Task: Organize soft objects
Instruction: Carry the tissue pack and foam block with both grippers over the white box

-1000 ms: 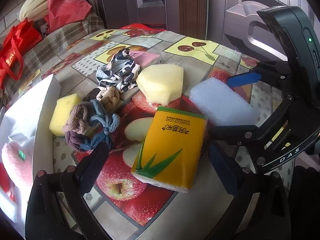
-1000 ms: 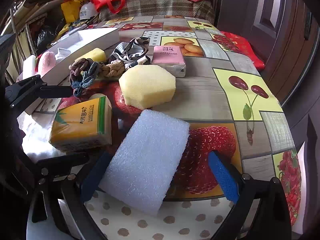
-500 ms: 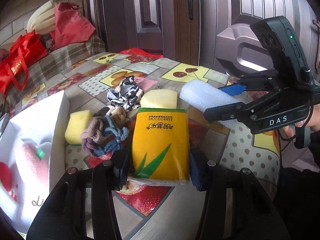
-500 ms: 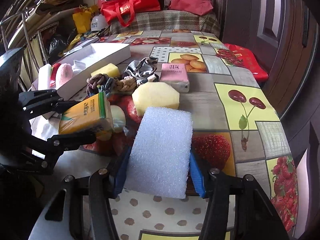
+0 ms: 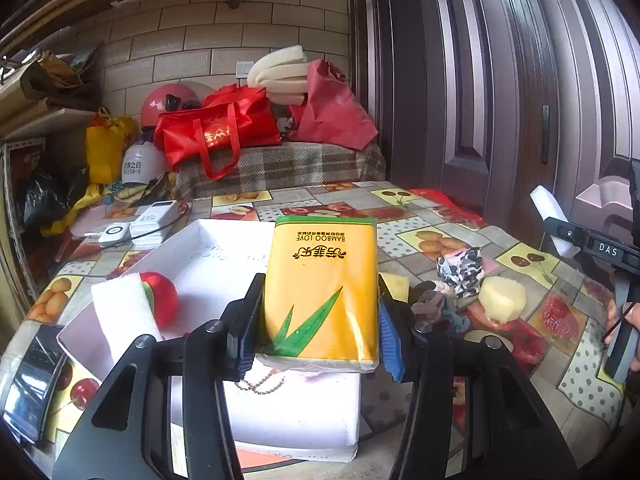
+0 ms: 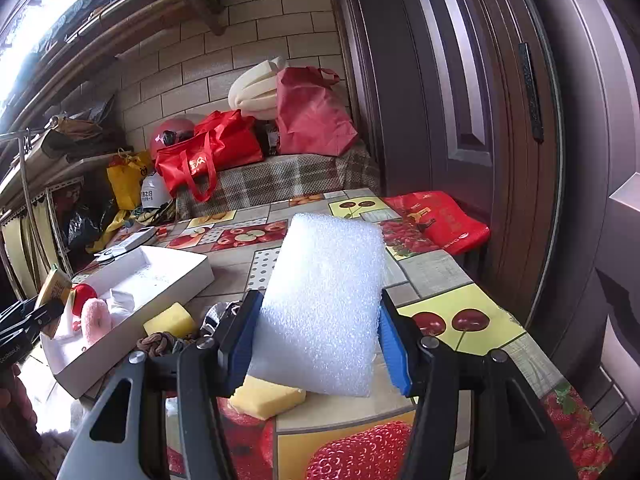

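Partly, perhaps, the tissue pack (image 5: 320,292) hides white box (image 5: 224,256) contents.

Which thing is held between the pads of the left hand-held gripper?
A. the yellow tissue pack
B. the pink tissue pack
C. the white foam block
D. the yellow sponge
A: in the left wrist view the left hand-held gripper clamps the yellow tissue pack from both sides, above the white box.

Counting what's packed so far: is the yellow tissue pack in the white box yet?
Not yet. The left claw holds the yellow tissue pack above the white box.
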